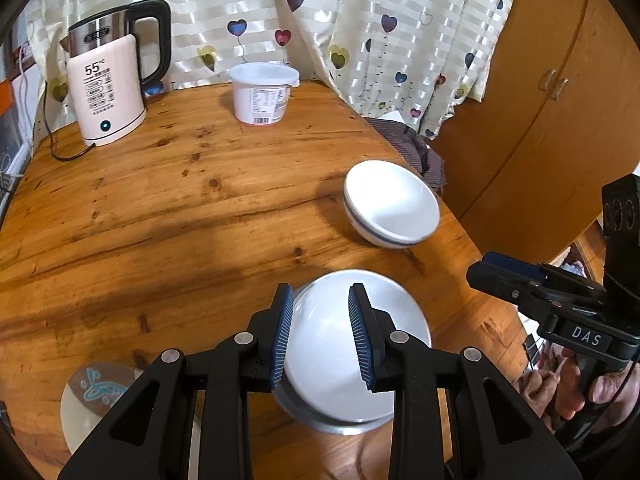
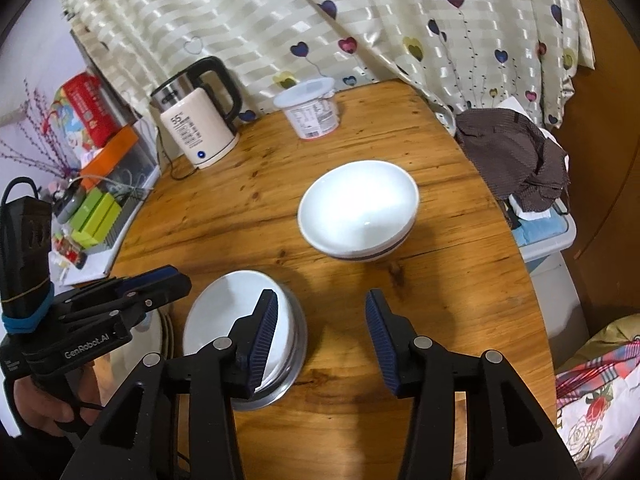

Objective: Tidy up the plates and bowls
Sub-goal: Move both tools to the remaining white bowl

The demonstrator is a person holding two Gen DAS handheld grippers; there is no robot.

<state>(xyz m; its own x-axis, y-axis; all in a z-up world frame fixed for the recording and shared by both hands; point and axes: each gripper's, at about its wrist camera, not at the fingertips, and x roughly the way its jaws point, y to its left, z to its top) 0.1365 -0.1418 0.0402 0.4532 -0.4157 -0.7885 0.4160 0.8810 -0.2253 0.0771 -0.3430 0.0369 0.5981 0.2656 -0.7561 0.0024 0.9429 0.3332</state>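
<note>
the left tool hovers with its jaws parted and nothing between them, above a white plate resting on a metal dish near the front of the wooden counter. the right tool is spread wide, holding nothing. beyond it sits a white bowl with a blue band, apart from the plate.

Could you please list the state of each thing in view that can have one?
left gripper: open, empty, above the white plate.
right gripper: open, empty.
white plate: stacked on a metal dish.
striped bowl: upright, empty, tilted.
kettle: lid shut, indicator lit.
tub: lid on.
patterned plate: flat on table.
</note>
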